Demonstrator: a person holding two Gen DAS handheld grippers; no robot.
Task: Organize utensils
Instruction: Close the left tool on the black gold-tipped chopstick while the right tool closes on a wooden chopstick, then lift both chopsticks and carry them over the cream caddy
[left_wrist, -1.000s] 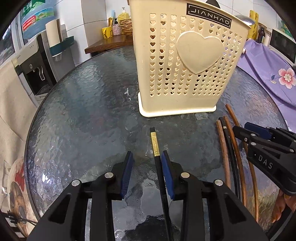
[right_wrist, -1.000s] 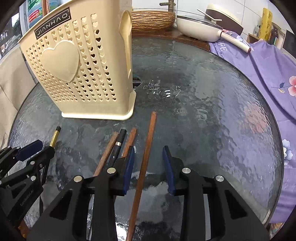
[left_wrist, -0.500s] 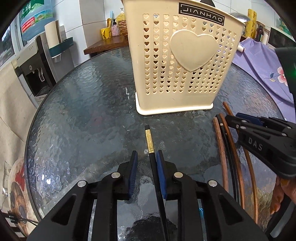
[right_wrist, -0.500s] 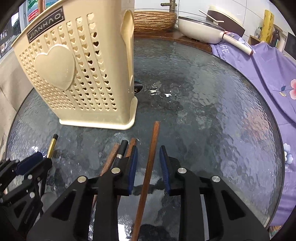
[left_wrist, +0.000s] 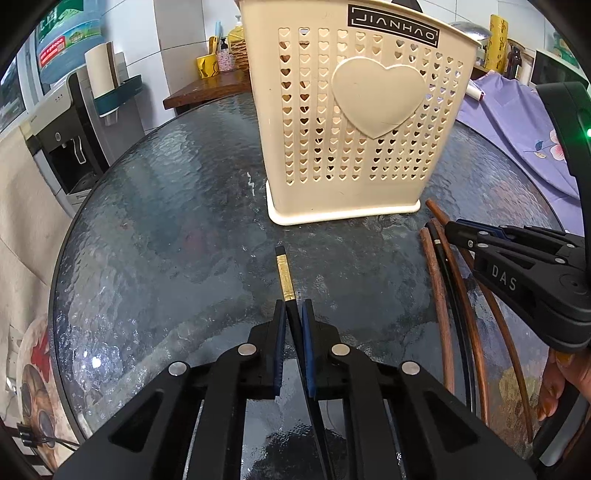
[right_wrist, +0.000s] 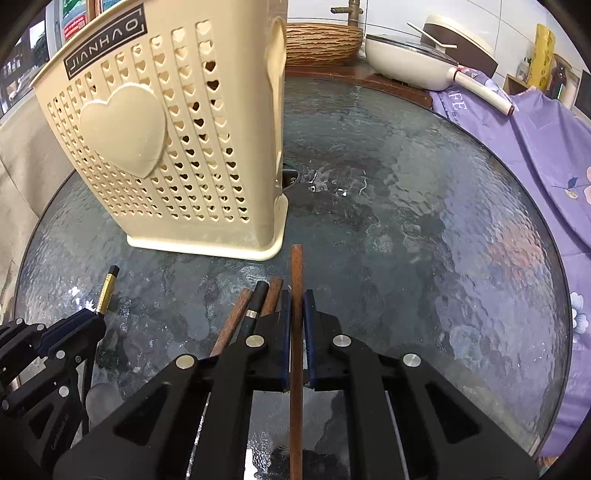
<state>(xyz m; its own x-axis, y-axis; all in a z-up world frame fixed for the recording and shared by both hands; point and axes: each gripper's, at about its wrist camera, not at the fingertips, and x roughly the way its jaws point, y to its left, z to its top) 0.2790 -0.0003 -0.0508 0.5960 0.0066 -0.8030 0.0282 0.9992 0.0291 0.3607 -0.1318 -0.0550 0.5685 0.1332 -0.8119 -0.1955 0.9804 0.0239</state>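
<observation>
A cream perforated utensil holder (left_wrist: 354, 125) with a heart on its side stands on the round glass table (left_wrist: 166, 229); it also shows in the right wrist view (right_wrist: 166, 147). My left gripper (left_wrist: 293, 310) is shut on a black chopstick with a gold band (left_wrist: 285, 277), whose tip points at the holder. My right gripper (right_wrist: 295, 299) is shut on a brown wooden chopstick (right_wrist: 296, 269). Three more chopsticks (right_wrist: 255, 310), two brown and one black, lie on the glass just left of the right gripper. The right gripper also shows in the left wrist view (left_wrist: 452, 230).
A water dispenser (left_wrist: 62, 122) stands left of the table. Purple floral cloth (right_wrist: 535, 140) drapes over the table's right side. A white pan (right_wrist: 417, 62) and a woven basket (right_wrist: 321, 42) sit on a wooden counter behind the table.
Both grippers went from open to shut: the left closed on the gold-banded black chopstick, the right on the brown chopstick. Both also moved slightly toward the holder.
</observation>
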